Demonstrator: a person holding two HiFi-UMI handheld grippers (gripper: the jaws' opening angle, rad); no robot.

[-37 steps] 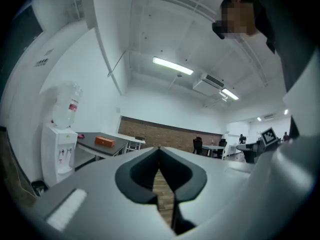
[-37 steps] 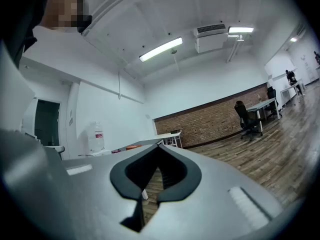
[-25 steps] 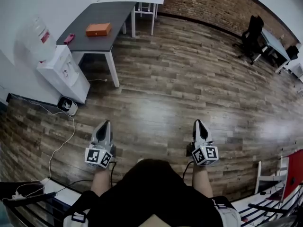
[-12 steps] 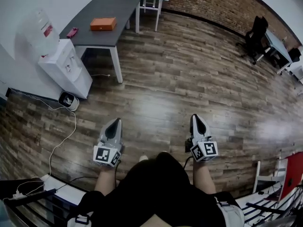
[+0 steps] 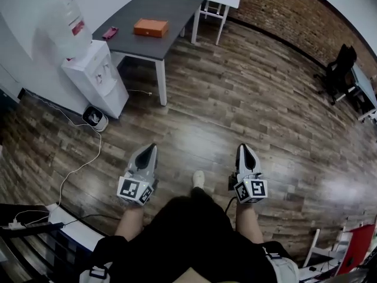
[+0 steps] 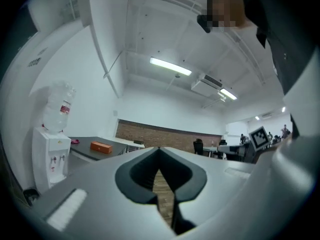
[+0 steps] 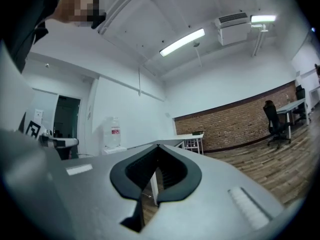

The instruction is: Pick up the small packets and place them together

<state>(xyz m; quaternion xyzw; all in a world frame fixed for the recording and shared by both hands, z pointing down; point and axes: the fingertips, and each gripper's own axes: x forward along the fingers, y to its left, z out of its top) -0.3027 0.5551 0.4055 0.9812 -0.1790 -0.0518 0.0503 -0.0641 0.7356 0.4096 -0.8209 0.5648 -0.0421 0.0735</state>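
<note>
Both forearms reach forward, side by side, over the wood floor point(image 5: 253, 93). The left claw point(image 5: 149, 149) points level, jaws pressed together with nothing between them. The right claw point(image 5: 243, 148) is the same: level, closed, empty. The packets cannot be made out in any view. Ahead and to the left, the grey counter point(image 5: 171, 7) carries an orange box point(image 5: 151, 27) and a small pink item point(image 5: 110, 33). The red label on the water bottle point(image 5: 69, 21) is unreadable.
</note>
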